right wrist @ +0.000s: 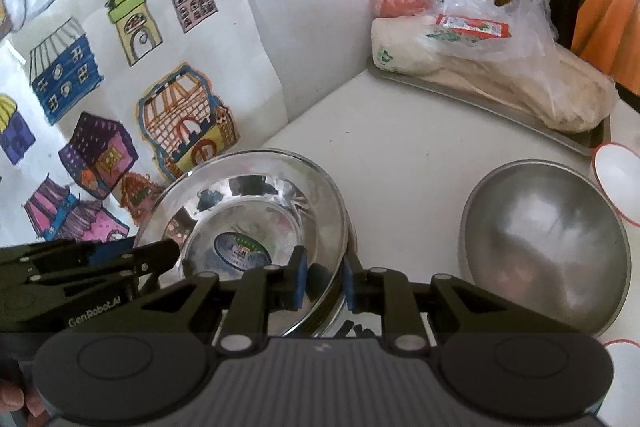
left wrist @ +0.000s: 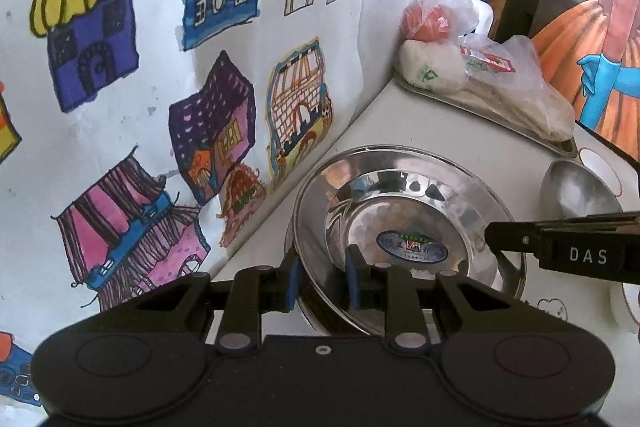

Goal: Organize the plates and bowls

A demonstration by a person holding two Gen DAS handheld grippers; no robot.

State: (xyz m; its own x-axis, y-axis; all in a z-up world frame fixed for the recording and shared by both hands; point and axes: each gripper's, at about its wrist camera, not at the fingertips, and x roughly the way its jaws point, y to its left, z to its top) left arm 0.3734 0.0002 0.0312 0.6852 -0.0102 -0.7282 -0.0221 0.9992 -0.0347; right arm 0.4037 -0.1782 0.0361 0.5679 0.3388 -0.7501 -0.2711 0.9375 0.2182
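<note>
Grippers straddle the steel plate (left wrist: 404,227) rim on the table (right wrist: 400,155): left gripper (left wrist: 322,281) at its left edge, right gripper (right wrist: 323,281) at its right, each clamped on it. Upturned bowl (right wrist: 544,247) sits just right.

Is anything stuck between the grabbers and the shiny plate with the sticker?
No. Both grippers already straddle the steel plate's rim: the left gripper on its left edge, the right gripper on its right edge. Nothing sits between pads and rim. The upside-down steel bowl stands apart, to the right.

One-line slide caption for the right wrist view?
Right gripper clamps steel plate's rim beside an upturned steel bowl.
</note>
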